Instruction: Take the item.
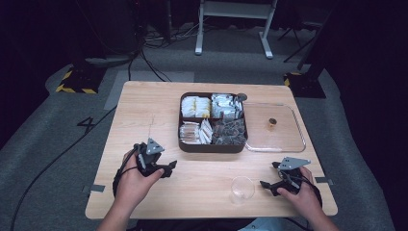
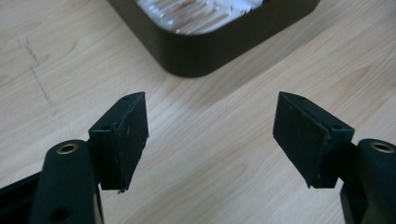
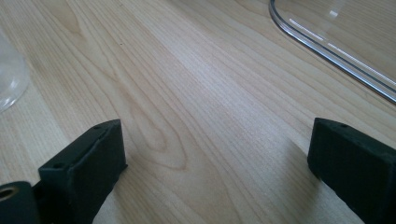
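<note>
From above, the light wooden table (image 1: 159,106) carries a dark brown box (image 1: 212,145) with four compartments, set at the middle of the table and nearer the far edge. The two far compartments hold yellow-white packets (image 1: 196,107) and silvery packets (image 1: 225,106); the two near ones hold pale sachets (image 1: 196,132) and dark pieces (image 1: 230,131). A clear flat lid (image 1: 275,127) lies just beside the box toward the right edge, with a small brown knob (image 1: 272,123) on it. A clear glass cup (image 1: 242,188) stands near the front edge, right of centre.

The left claw (image 1: 169,168) rests near the front-left part of the table, held by the left hand (image 1: 134,180), and points toward the box. The right claw (image 1: 269,179) sits near the front-right corner in the right hand (image 1: 300,192), pointing toward the cup, which is near it but apart.

The left gripper view adds what the high view cannot: the left claw (image 2: 210,140) has its jaws spread wide with bare wood between them, gripping nothing, and the rounded near corner of the box (image 2: 196,46) lies just ahead, with the pale sachets (image 2: 196,14) visible over its wall.

The right gripper view shows the right claw (image 3: 217,163) likewise wide apart and empty over bare table (image 3: 196,84). The curved rim of the clear lid (image 3: 327,51) crosses the upper right, and the edge of the cup (image 3: 9,79) shows at the left.

Beyond the table are grey carpet (image 1: 43,125), black cables (image 1: 144,57) and a white frame's legs (image 1: 233,29).
</note>
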`<state>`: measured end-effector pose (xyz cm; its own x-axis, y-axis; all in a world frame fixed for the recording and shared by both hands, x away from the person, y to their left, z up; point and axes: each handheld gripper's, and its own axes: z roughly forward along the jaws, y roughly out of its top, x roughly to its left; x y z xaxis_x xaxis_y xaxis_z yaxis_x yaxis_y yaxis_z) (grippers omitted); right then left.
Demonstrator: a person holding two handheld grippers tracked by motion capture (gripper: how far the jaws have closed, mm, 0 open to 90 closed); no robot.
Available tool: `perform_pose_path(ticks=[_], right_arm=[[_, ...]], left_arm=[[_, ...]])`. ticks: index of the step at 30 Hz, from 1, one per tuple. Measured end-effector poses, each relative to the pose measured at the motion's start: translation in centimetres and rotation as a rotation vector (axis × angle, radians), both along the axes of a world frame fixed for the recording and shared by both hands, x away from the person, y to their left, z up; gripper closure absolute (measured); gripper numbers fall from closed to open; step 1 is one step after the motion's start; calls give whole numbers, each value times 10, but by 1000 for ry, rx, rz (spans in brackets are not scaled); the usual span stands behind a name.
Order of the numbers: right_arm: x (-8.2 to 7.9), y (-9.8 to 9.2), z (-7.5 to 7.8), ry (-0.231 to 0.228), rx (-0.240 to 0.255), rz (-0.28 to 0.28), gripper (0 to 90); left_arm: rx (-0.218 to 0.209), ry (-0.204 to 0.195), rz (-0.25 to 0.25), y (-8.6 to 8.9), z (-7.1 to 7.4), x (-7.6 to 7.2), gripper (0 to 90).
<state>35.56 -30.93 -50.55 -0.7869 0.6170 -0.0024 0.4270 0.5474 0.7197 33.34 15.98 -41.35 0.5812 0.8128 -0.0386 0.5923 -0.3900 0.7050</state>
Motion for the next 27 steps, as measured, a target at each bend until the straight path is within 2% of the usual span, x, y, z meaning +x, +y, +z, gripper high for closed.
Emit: perform_pose_path(ticks=[3, 6, 14, 21, 27], right_arm=[[0, 0, 0, 0, 0, 0, 43], [0, 0, 0, 0, 0, 0, 43], [0, 0, 0, 0, 0, 0, 43], [0, 0, 0, 0, 0, 0, 43], [1, 0, 0, 0, -2, 9, 42]], left_arm=[[-24, -13, 5, -5, 6, 8, 259], [-25, -32, 1, -11, 11, 15, 259], [-50, -38, -16, -27, 22, 36, 268], [-49, -51, -31, -35, 27, 55, 270], [-108, -62, 0, -42, 29, 82, 275]])
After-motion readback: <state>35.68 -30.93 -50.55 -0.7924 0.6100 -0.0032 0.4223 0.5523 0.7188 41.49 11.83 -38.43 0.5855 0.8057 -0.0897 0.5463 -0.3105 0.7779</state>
